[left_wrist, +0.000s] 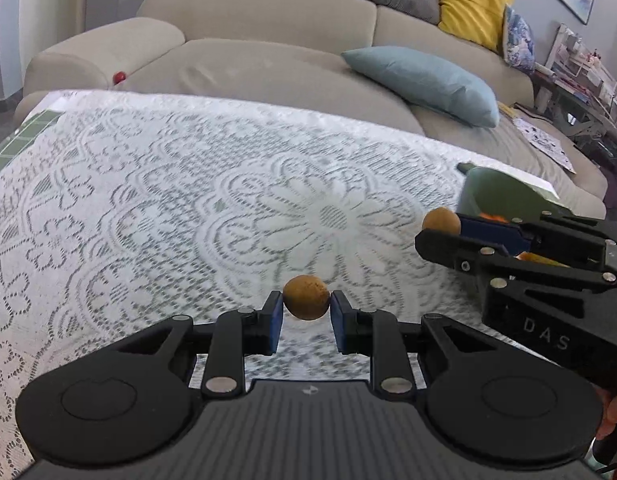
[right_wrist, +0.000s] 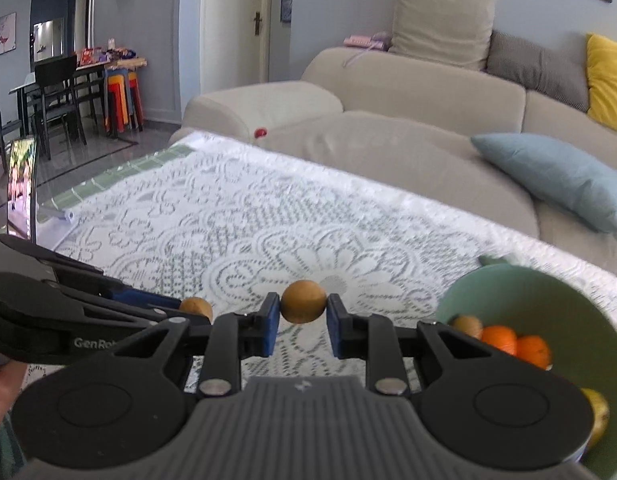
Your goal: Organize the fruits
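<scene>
My left gripper (left_wrist: 306,306) is shut on a small round brown fruit (left_wrist: 306,298) and holds it above the lace tablecloth (left_wrist: 188,200). My right gripper (right_wrist: 302,310) is shut on a second brown fruit (right_wrist: 303,302). The right gripper also shows at the right of the left wrist view (left_wrist: 444,228), with its fruit (left_wrist: 441,221) beside the green bowl (left_wrist: 484,188). The left gripper shows at the left of the right wrist view (right_wrist: 196,307). The green bowl (right_wrist: 528,288) at the right holds two oranges (right_wrist: 514,344), a brown fruit (right_wrist: 467,325) and a yellow fruit (right_wrist: 596,416).
A beige sofa (left_wrist: 268,64) stands right behind the table, with a blue cushion (left_wrist: 424,80), a yellow cushion (left_wrist: 472,0) and a small red ball (left_wrist: 119,77). A screen (right_wrist: 22,188) stands at the table's left end. Dining chairs (right_wrist: 56,92) stand far left.
</scene>
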A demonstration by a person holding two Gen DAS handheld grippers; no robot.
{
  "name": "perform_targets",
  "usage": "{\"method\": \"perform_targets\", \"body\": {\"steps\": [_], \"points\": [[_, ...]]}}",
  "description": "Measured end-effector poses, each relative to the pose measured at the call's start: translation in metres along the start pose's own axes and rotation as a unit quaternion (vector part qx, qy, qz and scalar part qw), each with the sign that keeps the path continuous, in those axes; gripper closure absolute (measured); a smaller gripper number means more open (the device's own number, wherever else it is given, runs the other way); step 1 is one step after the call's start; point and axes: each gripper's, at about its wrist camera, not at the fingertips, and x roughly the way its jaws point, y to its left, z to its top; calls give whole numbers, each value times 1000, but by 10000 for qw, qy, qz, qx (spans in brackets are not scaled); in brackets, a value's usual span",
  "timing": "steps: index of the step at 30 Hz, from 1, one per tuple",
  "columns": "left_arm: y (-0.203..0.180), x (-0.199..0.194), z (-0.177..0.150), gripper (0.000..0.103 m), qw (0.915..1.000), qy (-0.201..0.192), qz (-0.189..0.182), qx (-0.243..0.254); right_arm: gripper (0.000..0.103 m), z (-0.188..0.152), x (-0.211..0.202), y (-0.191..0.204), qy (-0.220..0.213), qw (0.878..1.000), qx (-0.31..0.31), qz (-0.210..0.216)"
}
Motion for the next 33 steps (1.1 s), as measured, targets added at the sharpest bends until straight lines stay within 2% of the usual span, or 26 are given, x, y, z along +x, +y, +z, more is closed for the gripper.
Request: {"method": "perform_targets", "body": {"steps": [10, 19, 25, 33], "points": [[-52, -9, 22, 75, 9991, -198, -345, 176, 82, 4, -44, -35, -356, 9975, -40, -615], [-98, 0, 39, 75, 9968, -206, -670, 396, 82, -5, -60, -62, -173, 9891, -239, -1442], [-126, 13, 44, 75, 9951, -103, -829, 530, 82, -16, -58, -83, 162, 9886, -95, -1496], [-148, 37, 43, 75, 9939, 160, -843, 689, 82, -27, -45, -103, 486, 9873, 151, -1506]]}}
